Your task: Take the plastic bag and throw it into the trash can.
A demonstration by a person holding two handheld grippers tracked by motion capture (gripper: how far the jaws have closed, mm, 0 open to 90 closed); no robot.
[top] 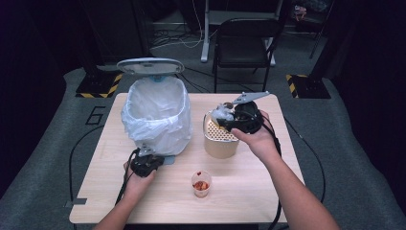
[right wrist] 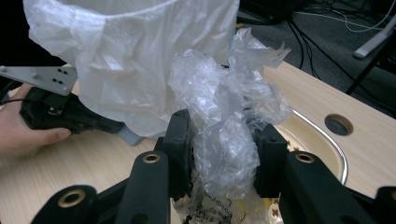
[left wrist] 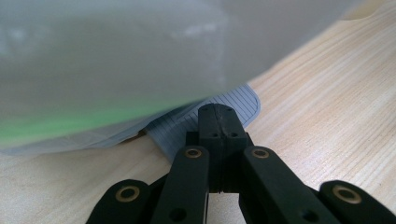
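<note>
The work here looks like throwing rubbish away. The right gripper (top: pixel 229 116) sits over the small beige can (top: pixel 220 143) at about 1 o'clock from the table's middle, and its jaws are squeezed onto a wad of crinkly clear plastic (right wrist: pixel 229 126). In the right gripper view the wad bulges out between the two black jaws, so the grip looks firm. I think the step in hand is lifting the wad out of the small can.

The wad stands up tall — its long way runs up and down, with the loose ragged end pointing up and the pinched end pointing down into the can. It leans a little toward the big bin.

The left gripper (top: pixel 146 164) is low on the wooden table (top: pixel 249 201), at about 9 o'clock from the middle. Its jaws are shut tight together, with the tips pressing down on the grey foot pedal (left wrist: pixel 187 128) at the bottom of the big white bin (top: pixel 155 115). The bin's lid (top: pixel 150 65) is tipped up and open, so the pedal seems to be doing its job.

Next, I think the right gripper must lift the wad clear of the can's rim, carry it toward 10 o'clock over the bin's bag — and let go there. The left one should hold the pedal down, or the lid may drop.

A little cup (top: pixel 201 183) with red bits stands alone near 6 o'clock.
</note>
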